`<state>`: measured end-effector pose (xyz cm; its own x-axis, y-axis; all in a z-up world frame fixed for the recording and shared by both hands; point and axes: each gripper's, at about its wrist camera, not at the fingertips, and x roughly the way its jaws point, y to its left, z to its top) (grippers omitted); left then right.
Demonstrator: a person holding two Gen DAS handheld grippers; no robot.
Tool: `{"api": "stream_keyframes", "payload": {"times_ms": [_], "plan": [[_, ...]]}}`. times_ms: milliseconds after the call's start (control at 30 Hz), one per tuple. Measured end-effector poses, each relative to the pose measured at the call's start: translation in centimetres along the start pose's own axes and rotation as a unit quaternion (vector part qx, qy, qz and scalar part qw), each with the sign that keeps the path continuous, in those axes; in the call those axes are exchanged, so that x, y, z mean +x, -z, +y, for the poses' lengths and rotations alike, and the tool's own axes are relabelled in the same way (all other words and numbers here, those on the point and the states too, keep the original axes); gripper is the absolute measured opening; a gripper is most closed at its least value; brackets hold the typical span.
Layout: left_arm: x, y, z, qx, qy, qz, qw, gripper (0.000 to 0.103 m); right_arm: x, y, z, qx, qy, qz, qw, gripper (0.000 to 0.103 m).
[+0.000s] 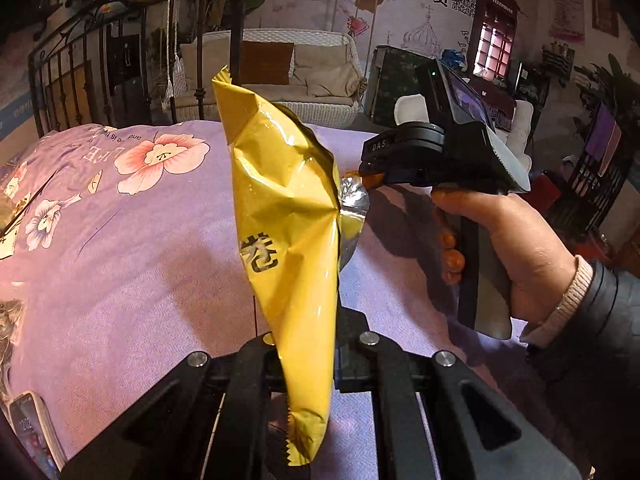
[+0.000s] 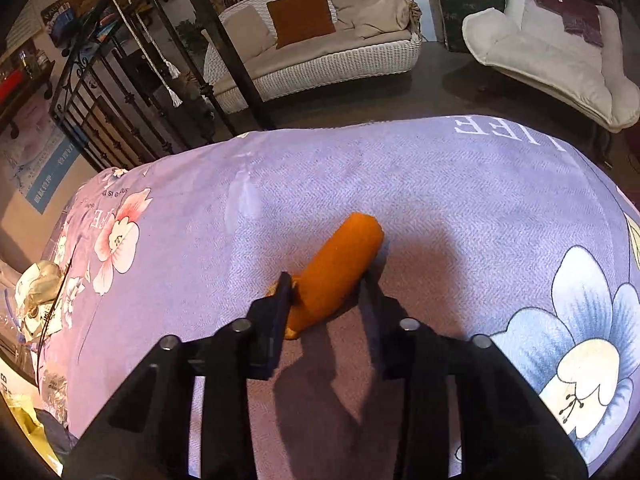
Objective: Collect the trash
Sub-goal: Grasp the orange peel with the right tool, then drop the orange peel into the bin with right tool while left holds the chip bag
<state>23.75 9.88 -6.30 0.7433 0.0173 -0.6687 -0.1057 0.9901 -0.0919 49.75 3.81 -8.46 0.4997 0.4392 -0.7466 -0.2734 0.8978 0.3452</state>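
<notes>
My left gripper (image 1: 308, 344) is shut on a crumpled yellow snack bag (image 1: 280, 208) with a silver inside, and holds it upright above the purple flowered bedspread (image 1: 120, 240). My right gripper (image 2: 326, 284) is shut on an orange peel piece (image 2: 340, 268), rolled like a tube, just above the bedspread (image 2: 440, 184). In the left wrist view the right gripper (image 1: 366, 178) sits just behind the bag, held by a hand, with the orange piece barely showing at its tip.
A phone (image 1: 32, 428) lies at the bed's near left. A clear bag with crumpled wrappers (image 2: 36, 292) sits at the bed's left edge. A black iron bed frame (image 2: 104, 92), a white wicker sofa (image 2: 316, 56) and a cream lounger (image 2: 552, 60) stand beyond.
</notes>
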Motion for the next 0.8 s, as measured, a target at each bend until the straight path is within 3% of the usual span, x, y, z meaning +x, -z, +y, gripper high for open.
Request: {"api": "stream_keyframes", "payload": {"times_ms": [100,200,400,600,800], "plan": [[-1.2,0.3,-0.5,0.0,0.005,-0.013,0.9999,0.008,-1.7,0.7,-0.9,0.028,-0.024,-0.009,0.999,0.021],[-2.3,0.9,-0.9,-0.002,0.015,-0.017,0.9997,0.008,-4.2,1.9,-0.6,0.011,-0.022,-0.031,0.999,0.018],[-5.4,1.7,-2.2,0.008,0.027,-0.037,0.9989,0.008,-10.6,5.9,-1.0,-0.024,-0.024,-0.063,0.997,0.017],[-7.8,2.7,-4.1,0.03,0.037,-0.05,0.9976,0.008,-16.7,9.8,-3.6,-0.022,-0.027,-0.081,0.996,0.017],[-8.9,3.6,-6.6,0.062,0.057,-0.053,0.995,0.008,-22.5,13.7,-6.6,-0.019,0.002,-0.114,0.993,0.017]]}}
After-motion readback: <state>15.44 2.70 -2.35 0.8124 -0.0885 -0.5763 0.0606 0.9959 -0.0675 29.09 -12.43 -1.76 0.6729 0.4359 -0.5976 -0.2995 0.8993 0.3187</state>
